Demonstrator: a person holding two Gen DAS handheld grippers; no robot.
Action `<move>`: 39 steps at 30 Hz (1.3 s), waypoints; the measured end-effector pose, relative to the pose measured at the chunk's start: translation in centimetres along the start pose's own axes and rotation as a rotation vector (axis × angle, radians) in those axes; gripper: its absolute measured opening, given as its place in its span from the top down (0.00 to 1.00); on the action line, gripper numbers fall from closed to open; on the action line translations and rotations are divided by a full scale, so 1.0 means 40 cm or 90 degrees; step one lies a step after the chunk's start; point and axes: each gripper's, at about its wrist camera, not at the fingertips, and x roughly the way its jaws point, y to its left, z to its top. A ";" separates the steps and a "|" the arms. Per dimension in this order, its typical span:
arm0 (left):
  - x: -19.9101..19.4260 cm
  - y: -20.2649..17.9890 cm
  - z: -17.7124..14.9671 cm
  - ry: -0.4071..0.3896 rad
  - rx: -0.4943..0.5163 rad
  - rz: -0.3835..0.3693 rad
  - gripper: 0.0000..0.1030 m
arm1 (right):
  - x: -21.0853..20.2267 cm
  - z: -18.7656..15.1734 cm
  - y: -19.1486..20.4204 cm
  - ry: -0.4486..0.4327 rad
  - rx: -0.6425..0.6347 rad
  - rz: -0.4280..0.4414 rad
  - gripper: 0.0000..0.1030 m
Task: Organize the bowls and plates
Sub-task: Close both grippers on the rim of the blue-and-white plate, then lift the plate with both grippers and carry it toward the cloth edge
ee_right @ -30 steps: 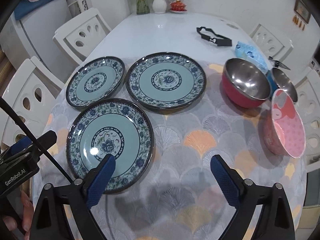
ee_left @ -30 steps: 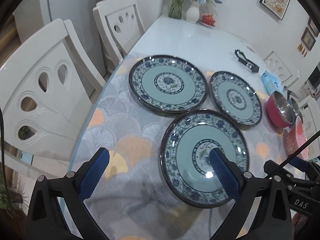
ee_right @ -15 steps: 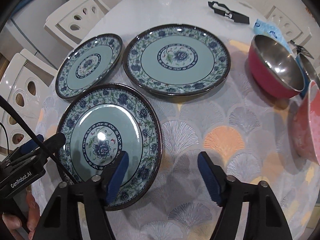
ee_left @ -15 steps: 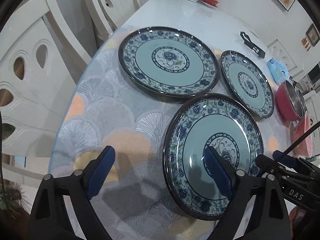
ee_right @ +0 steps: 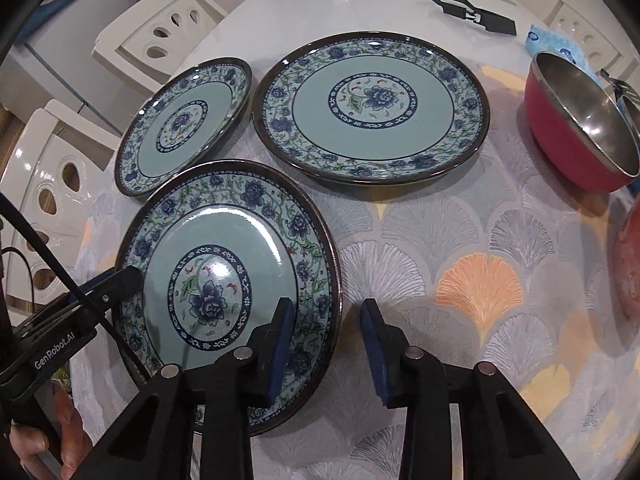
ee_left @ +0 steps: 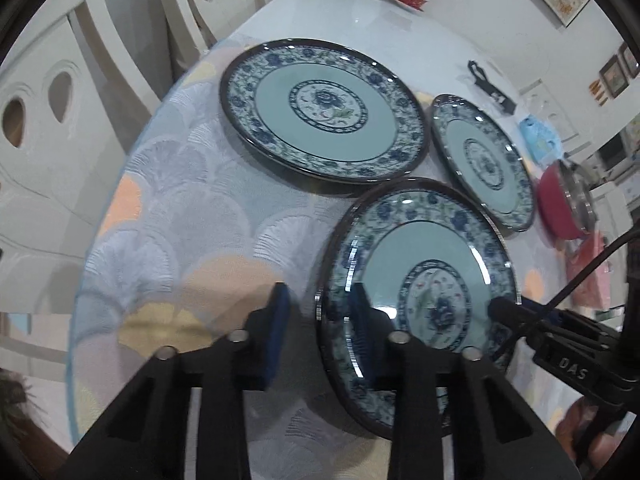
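3 plates lie on the tablecloth (ee_right: 460,240). In the right wrist view, the nearest plate (ee_right: 224,264) lies front left, the small plate (ee_right: 184,120) behind it to the left, and the large plate (ee_right: 372,108) behind it to the right. Right of the large plate stands a bowl (ee_right: 576,128), with a second bowl (ee_right: 624,264) nearer, at the right edge. Chairs (ee_right: 160,36) stand left of the table.

Hidden and cut off, from my seat

My fingers (ee_right: 280,344) cover the near plate (ee_right: 224,240) rim; the pink bowl (ee_right: 628,264) is cropped at the frame edge; the red bowl (ee_left: 560,204) is blurred.
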 end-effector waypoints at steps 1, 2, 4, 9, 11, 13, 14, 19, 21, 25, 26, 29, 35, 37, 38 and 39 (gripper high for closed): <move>0.001 0.000 -0.001 0.000 -0.003 -0.010 0.81 | 0.001 -0.001 0.000 -0.001 0.000 0.006 0.70; 0.003 -0.001 -0.002 0.002 -0.005 -0.020 0.82 | 0.004 0.000 0.002 -0.002 -0.001 0.011 0.71; 0.004 -0.009 -0.004 0.000 0.002 -0.017 0.83 | 0.005 0.000 0.007 -0.002 -0.010 0.023 0.75; -0.011 0.000 -0.010 -0.005 -0.003 -0.035 0.83 | -0.011 -0.003 0.021 -0.013 -0.031 0.027 0.75; -0.035 0.000 -0.011 -0.017 -0.001 -0.047 0.83 | -0.044 -0.007 0.028 -0.033 -0.048 0.027 0.75; -0.062 -0.004 -0.012 -0.029 0.001 -0.051 0.83 | -0.076 -0.007 0.045 -0.050 -0.068 0.016 0.75; -0.082 -0.005 -0.011 -0.038 0.001 -0.052 0.83 | -0.093 -0.005 0.056 -0.060 -0.077 0.011 0.75; -0.192 -0.004 -0.016 -0.088 -0.013 -0.056 0.83 | -0.182 -0.015 0.084 -0.088 -0.074 0.032 0.75; -0.245 -0.006 -0.024 -0.114 -0.016 -0.057 0.83 | -0.229 -0.029 0.100 -0.107 -0.078 0.037 0.75; -0.339 -0.013 -0.048 -0.157 -0.014 -0.054 0.83 | -0.324 -0.058 0.137 -0.146 -0.091 0.045 0.75; -0.357 -0.013 -0.056 -0.164 -0.014 -0.053 0.83 | -0.336 -0.064 0.150 -0.152 -0.093 0.047 0.75; -0.399 -0.009 -0.088 -0.181 -0.018 -0.054 0.83 | -0.375 -0.091 0.165 -0.160 -0.094 0.055 0.75; -0.404 0.032 -0.176 -0.164 -0.032 -0.032 0.83 | -0.369 -0.166 0.195 -0.134 -0.104 0.071 0.75; -0.390 0.055 -0.208 -0.147 -0.042 -0.026 0.83 | -0.338 -0.192 0.206 -0.111 -0.111 0.070 0.75; -0.378 0.069 -0.226 -0.138 -0.049 -0.024 0.83 | -0.319 -0.205 0.209 -0.097 -0.111 0.069 0.75; -0.377 0.076 -0.241 -0.134 -0.052 -0.023 0.83 | -0.301 -0.218 0.213 -0.083 -0.111 0.069 0.75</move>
